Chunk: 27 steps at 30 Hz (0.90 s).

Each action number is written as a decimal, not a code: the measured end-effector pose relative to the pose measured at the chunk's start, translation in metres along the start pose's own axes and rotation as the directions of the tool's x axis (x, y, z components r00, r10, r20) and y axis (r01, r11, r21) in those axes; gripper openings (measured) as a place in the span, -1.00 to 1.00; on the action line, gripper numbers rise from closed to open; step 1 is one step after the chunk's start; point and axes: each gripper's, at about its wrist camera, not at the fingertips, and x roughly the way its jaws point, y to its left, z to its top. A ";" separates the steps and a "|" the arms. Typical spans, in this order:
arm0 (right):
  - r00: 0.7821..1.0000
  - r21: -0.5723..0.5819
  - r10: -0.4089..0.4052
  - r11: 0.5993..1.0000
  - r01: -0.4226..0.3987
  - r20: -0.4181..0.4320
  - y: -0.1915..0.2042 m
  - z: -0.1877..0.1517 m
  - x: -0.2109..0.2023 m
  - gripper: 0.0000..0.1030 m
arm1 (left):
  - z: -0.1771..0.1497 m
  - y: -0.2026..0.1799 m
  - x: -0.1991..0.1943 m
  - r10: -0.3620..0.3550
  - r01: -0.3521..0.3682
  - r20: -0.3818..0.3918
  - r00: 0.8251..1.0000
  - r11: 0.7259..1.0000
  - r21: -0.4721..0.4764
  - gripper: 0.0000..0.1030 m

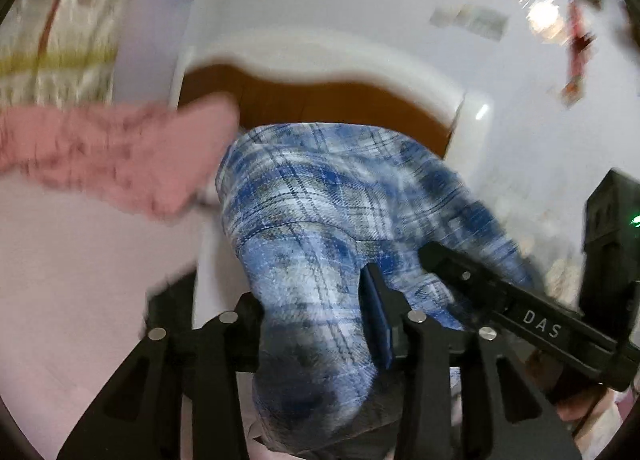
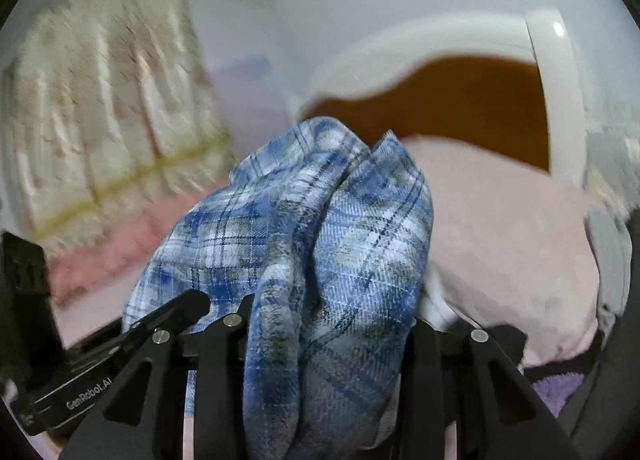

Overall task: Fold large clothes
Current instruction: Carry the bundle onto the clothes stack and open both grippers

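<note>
While both grippers held cloth: notes below.
Left gripper (image 1: 316,324): clamped on the plaid shirt (image 1: 320,196).
Right gripper (image 2: 328,324): gripping the same shirt, bunched at 12 o'clock.
Risk: thick wad could slip out mid-swing.
</note>
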 end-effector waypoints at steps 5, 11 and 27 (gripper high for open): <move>0.997 0.049 -0.083 0.995 0.083 -0.006 -0.028 -0.019 0.034 0.43 | -0.010 0.023 0.012 -0.015 0.015 0.001 1.000 0.998 -0.057 0.70; 0.992 0.063 -0.119 0.991 0.116 0.046 -0.029 -0.015 0.011 0.70 | -0.019 0.015 -0.042 0.119 -0.127 0.115 0.986 0.990 0.061 0.95; 0.978 -0.175 0.030 0.985 0.007 0.206 0.132 -0.083 -0.089 1.00 | -0.101 0.066 -0.207 0.413 -0.491 0.390 0.823 0.862 0.122 0.99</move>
